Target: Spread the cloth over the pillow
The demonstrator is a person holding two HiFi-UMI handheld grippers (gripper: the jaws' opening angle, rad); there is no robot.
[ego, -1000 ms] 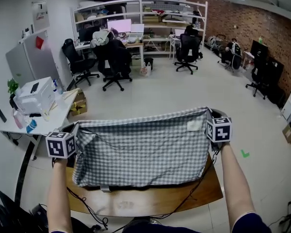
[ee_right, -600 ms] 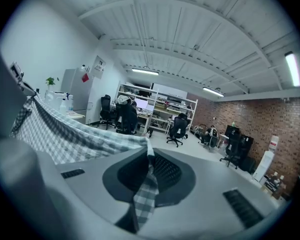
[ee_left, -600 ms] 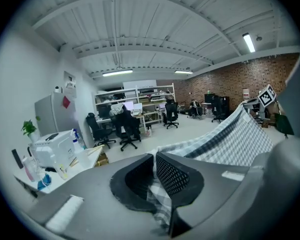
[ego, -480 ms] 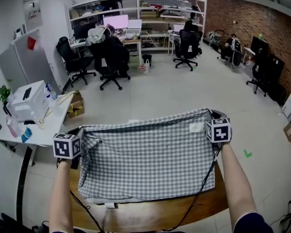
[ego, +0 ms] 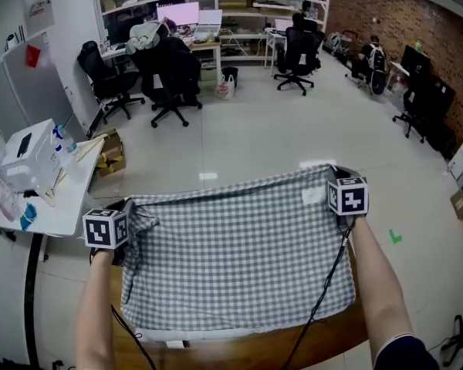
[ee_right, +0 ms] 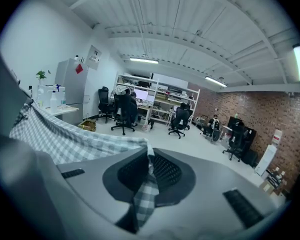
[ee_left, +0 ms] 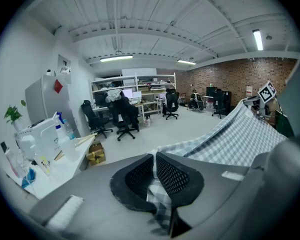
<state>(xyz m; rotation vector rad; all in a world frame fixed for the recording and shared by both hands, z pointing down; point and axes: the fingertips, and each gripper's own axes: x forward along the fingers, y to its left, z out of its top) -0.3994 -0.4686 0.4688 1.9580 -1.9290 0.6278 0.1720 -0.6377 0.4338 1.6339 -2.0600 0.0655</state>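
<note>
A grey-and-white checked cloth (ego: 235,257) hangs stretched between my two grippers above a wooden table (ego: 216,353). Its far edge is taut and its near edge drops toward the table. My left gripper (ego: 127,226) is shut on the cloth's far left corner; the checked fabric (ee_left: 157,204) is pinched between its dark pads (ee_left: 172,176). My right gripper (ego: 336,183) is shut on the far right corner, with fabric (ee_right: 146,196) clamped between its pads (ee_right: 165,170). A white strip (ego: 185,334) shows below the cloth's near edge; the pillow is otherwise hidden under the cloth.
A white desk (ego: 38,206) with a printer and bottles stands at the left. Office chairs (ego: 170,75) and shelving (ego: 216,14) are far across the grey floor. A black cable (ego: 324,291) runs from the right gripper over the cloth.
The cloth has come lower and nearer to me, covering more of the table. The left gripper moved slightly right and down. Both grips are unchanged.
</note>
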